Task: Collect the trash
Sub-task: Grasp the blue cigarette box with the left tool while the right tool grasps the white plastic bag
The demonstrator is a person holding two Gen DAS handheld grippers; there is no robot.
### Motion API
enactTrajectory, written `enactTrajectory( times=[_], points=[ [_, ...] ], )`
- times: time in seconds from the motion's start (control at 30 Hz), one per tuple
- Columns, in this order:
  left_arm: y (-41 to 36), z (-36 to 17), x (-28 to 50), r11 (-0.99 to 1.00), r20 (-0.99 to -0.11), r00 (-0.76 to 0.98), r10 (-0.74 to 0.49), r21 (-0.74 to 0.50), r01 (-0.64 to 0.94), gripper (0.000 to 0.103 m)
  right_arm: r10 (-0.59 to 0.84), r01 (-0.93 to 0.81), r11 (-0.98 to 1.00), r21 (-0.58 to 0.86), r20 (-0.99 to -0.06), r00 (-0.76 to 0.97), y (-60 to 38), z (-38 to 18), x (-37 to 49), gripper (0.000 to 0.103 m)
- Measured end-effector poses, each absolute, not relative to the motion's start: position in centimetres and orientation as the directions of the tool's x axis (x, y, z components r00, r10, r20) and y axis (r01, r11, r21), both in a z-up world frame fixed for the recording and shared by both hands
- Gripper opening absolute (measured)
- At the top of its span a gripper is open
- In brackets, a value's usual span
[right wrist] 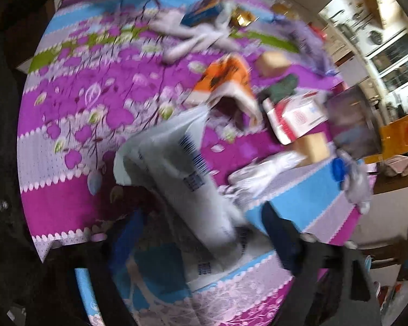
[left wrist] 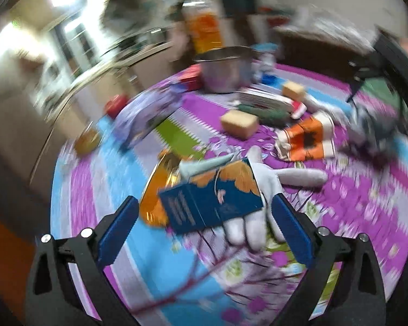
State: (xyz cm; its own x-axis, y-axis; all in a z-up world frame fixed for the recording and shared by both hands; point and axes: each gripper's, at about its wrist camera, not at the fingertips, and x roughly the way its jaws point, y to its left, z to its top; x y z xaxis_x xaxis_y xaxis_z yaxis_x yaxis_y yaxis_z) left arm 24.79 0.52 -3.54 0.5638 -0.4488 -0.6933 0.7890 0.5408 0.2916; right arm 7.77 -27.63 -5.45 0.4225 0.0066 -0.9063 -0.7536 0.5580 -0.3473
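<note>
On the mat a small box lies on a glove, with a sponge behind them and a metal pot farther back.

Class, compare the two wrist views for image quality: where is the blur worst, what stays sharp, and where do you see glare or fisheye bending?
Left wrist view: the blue carton and the left gripper are fairly sharp; the background is smeared, with blown-out window glare at upper left. Right wrist view: heavy motion blur throughout, including the white bag. Both views: the patterned mat curves toward the dark rim.
</note>
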Motion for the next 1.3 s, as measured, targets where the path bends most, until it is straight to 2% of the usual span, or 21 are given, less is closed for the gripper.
enactTrajectory(
  times=[0.03,0.07,0.17,0.27,0.4,0.47,0.6,0.77,0.8,0.97,1.03,1.07,1.2,1.3],
  points=[
    [0.2,-3.8,25.5,0.479,-0.704,0.538,-0.464,0.311,0.821,0.093,0.009,-0.755,0.556,-0.347,-0.906,0.423,-27.6,-5.7,7.5,0.062],
    [-0.1,-4.0,26.1,0.442,-0.710,0.523,-0.472,0.323,0.837,0.092,0.025,-0.758,0.563,-0.330,-0.909,0.415,-27.6,-5.4,7.5,0.047],
    [-0.5,-4.5,28.3,0.380,-0.711,0.503,-0.491,0.345,0.858,0.090,0.048,-0.746,0.594,-0.303,-0.911,0.409,-27.4,-5.3,6.7,0.039],
    [-0.7,-4.6,30.2,0.329,-0.735,0.429,-0.525,0.290,0.899,0.086,0.056,-0.731,0.616,-0.292,-0.910,0.410,-26.7,-5.2,5.2,0.038],
    [-1.2,-5.8,31.4,0.230,-0.792,0.340,-0.506,0.256,0.939,0.072,0.118,-0.687,0.688,-0.233,-0.899,0.423,-26.5,-4.1,4.0,0.038],
    [-1.5,-6.1,31.3,0.187,-0.810,0.305,-0.500,0.242,0.952,0.071,0.160,-0.661,0.725,-0.194,-0.886,0.435,-26.6,-3.3,3.5,0.038],
    [-1.7,-6.1,31.0,0.144,-0.849,0.245,-0.468,0.200,0.969,0.056,0.220,-0.616,0.777,-0.129,-0.862,0.458,-26.9,-2.4,3.2,0.038],
    [-1.6,-6.5,30.6,0.124,-0.887,0.218,-0.407,0.183,0.975,0.057,0.254,-0.596,0.798,-0.087,-0.849,0.463,-26.9,-2.4,3.1,0.038],
    [-1.6,-6.5,30.6,0.118,-0.891,0.218,-0.399,0.185,0.976,0.060,0.263,-0.594,0.801,-0.076,-0.847,0.463,-26.9,-2.4,3.1,0.038],
    [-2.2,-7.3,30.2,0.054,-0.928,0.195,-0.319,0.187,0.981,0.065,0.288,-0.568,0.822,-0.050,-0.823,0.489,-26.7,-2.2,3.3,0.038],
    [-2.3,-7.5,29.9,0.051,-0.931,0.203,-0.303,0.196,0.979,0.063,0.294,-0.559,0.828,-0.045,-0.814,0.500,-26.6,-2.1,3.1,0.038],
    [-2.3,-7.3,29.9,0.061,-0.931,0.205,-0.301,0.196,0.979,0.060,0.295,-0.549,0.835,-0.042,-0.809,0.509,-26.6,-2.0,3.0,0.038],
    [-1.2,-5.7,29.1,0.128,-0.901,0.271,-0.339,0.241,0.962,0.031,0.292,-0.512,0.859,-0.025,-0.797,0.529,-26.6,-2.2,2.6,0.038],
    [-0.3,-4.9,27.7,0.146,-0.882,0.311,-0.353,0.276,0.950,0.022,0.292,-0.505,0.863,-0.021,-0.794,0.533,-26.0,-2.7,2.2,0.038]
  ],
)
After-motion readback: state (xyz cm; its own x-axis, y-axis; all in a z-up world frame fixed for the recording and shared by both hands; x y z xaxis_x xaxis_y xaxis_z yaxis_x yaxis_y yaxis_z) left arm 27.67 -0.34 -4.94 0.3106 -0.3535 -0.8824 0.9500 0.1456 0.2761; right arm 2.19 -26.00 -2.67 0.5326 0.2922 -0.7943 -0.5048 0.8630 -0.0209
